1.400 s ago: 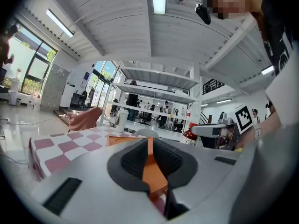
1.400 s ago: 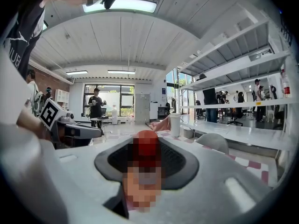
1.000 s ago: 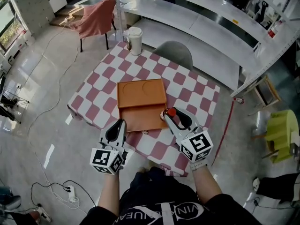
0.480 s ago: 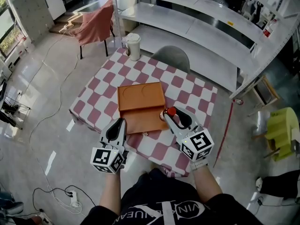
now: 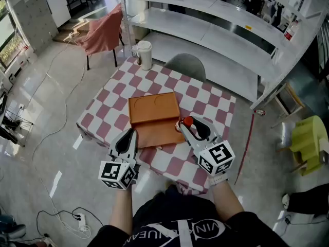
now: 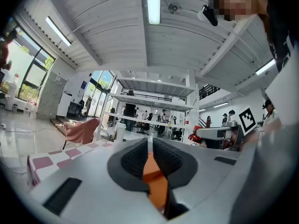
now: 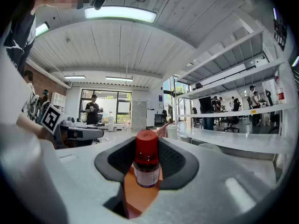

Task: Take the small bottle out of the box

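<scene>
Two claws: right claw (image 7: 146, 149) clamps the small bottle (image 7: 146, 168), red cap up, box (image 5: 153, 113) just below it; left claw (image 6: 151, 147) clenched, empty.

Two grippers are showing: the left gripper (image 5: 131, 134) and the right gripper (image 5: 185, 125). One small bottle (image 7: 146, 167), one orange box (image 5: 153, 118) and one checked table (image 5: 211, 107) are showing. One white container (image 5: 145, 54), perhaps a jug, is standing there too.
</scene>
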The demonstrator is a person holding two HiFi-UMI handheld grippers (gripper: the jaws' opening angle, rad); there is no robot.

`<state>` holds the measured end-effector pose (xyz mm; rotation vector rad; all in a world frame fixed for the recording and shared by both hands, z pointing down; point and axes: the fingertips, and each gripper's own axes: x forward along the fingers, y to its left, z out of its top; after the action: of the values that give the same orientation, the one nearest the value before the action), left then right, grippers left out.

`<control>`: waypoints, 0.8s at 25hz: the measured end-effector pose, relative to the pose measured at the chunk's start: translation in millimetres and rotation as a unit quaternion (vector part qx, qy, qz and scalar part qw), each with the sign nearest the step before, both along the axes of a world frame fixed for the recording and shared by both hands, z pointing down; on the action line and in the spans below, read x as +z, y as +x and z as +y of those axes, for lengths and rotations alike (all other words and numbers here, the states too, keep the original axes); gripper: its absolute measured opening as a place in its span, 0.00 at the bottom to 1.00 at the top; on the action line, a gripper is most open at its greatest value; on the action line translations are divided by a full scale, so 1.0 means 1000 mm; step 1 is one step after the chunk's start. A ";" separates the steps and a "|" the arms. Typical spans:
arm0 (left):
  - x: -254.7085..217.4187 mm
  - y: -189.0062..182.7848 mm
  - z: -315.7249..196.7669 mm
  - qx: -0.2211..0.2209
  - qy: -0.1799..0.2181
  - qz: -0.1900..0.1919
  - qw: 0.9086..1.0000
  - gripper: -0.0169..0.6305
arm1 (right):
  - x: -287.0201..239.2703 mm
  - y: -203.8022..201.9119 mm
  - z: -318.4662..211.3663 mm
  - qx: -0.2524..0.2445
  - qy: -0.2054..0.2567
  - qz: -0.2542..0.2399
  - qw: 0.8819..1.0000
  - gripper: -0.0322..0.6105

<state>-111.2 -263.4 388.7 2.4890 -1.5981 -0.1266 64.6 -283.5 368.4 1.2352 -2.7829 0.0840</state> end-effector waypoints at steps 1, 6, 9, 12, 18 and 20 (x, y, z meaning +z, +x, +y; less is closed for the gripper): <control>0.000 0.000 0.000 0.000 0.000 0.001 1.000 0.08 | 0.000 0.000 0.000 0.001 0.000 0.000 1.000 0.27; -0.007 -0.005 -0.001 -0.006 0.005 0.010 1.000 0.08 | -0.004 0.002 0.001 0.002 0.003 0.002 1.000 0.27; -0.008 -0.008 -0.001 -0.010 0.006 0.011 1.000 0.08 | -0.005 0.001 0.002 0.002 0.004 0.003 1.000 0.27; -0.006 -0.011 -0.001 -0.012 0.003 0.012 1.000 0.08 | -0.005 -0.001 0.003 0.003 0.003 0.003 1.000 0.27; -0.003 -0.014 0.000 -0.014 -0.001 0.011 1.000 0.08 | -0.002 -0.003 0.003 0.004 0.000 0.004 1.000 0.27; -0.003 -0.014 -0.001 -0.014 -0.001 0.010 1.000 0.08 | -0.001 -0.003 0.002 0.004 -0.001 0.003 1.000 0.27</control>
<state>-124.9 -264.4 386.1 2.4568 -1.6252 -0.1527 61.8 -281.2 367.1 1.2449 -2.7715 0.0827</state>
